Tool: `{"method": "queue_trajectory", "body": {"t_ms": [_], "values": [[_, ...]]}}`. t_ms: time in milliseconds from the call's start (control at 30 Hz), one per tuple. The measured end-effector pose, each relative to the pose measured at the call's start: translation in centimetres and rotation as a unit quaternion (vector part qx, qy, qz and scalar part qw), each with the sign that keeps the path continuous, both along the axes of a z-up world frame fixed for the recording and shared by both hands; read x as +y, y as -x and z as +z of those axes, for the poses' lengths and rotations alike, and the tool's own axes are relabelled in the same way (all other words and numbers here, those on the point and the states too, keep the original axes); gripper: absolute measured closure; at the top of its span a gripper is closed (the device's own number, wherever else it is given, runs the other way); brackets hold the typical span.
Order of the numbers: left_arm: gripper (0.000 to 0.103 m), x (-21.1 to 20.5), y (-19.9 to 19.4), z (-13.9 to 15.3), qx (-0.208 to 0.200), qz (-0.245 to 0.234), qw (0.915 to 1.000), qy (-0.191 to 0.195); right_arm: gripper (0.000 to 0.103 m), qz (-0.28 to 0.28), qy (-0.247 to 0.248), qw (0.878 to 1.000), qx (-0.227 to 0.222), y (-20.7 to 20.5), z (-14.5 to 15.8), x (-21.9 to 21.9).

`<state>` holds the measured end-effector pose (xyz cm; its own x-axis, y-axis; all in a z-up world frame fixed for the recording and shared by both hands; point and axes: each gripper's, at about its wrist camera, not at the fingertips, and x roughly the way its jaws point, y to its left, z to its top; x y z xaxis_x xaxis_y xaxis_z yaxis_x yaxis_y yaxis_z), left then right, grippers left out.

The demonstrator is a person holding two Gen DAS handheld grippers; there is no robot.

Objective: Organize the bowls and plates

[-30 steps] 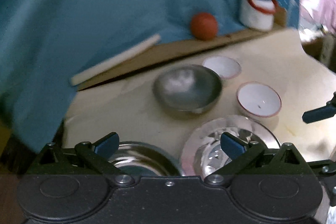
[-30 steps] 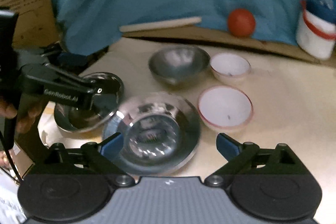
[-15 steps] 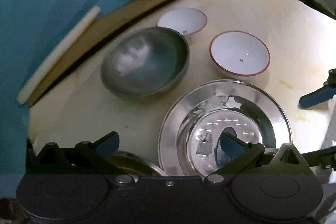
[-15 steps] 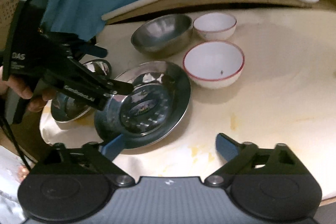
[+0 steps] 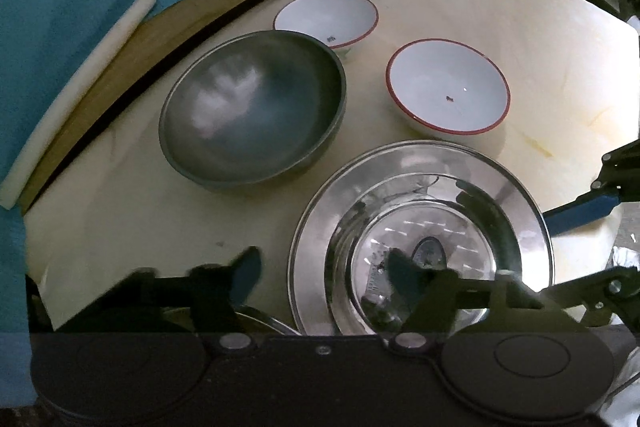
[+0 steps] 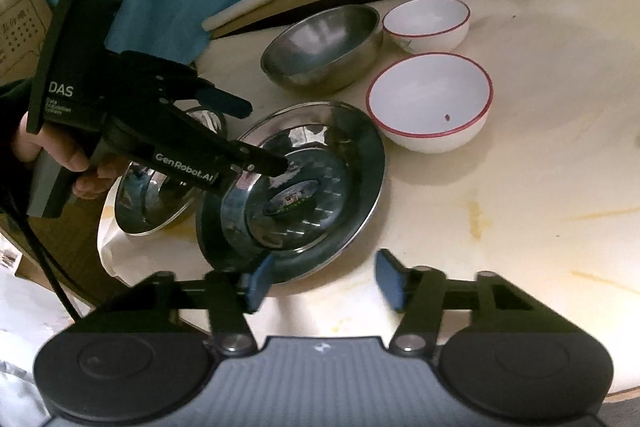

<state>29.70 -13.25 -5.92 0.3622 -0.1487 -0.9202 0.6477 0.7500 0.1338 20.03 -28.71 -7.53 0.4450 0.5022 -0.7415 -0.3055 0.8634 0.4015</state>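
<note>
Your left gripper (image 6: 256, 135) and right gripper (image 6: 324, 279) both gape around the steel plate (image 6: 360, 163); the white bowl (image 6: 430, 99) crowds its 2 o'clock, the steel bowl (image 6: 320, 43) 12.

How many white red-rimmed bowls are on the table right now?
2. The larger white bowl sits just beyond the big steel plate. The smaller white bowl sits further back, beside the grey metal bowl. None seem hidden, though the left gripper covers part of the table.

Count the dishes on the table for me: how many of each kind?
Shiny steel plates: 2
Grey metal bowl: 1
White bowls with red rims: 2
Total: 5 dishes
</note>
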Motion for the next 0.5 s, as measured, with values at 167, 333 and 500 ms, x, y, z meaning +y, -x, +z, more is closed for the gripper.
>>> {"method": "queue_trajectory", "body": {"t_ms": [167,333,500], "values": [[0.064,0.07,-0.35,-0.46,0.011,0.002,0.9999,-0.004,0.067,-0.003,-0.001,1.000,0.005,-0.24,-0.07,0.00],[0.071,0.47,-0.67,-0.27,0.011,0.019,0.9998,0.004,0.077,-0.003,-0.006,1.000,0.009,-0.38,-0.08,-0.03],[0.072,0.62,-0.44,-0.15,0.016,0.029,0.9993,0.016,0.081,-0.018,-0.012,1.000,0.015,-0.21,-0.02,-0.34]]}}
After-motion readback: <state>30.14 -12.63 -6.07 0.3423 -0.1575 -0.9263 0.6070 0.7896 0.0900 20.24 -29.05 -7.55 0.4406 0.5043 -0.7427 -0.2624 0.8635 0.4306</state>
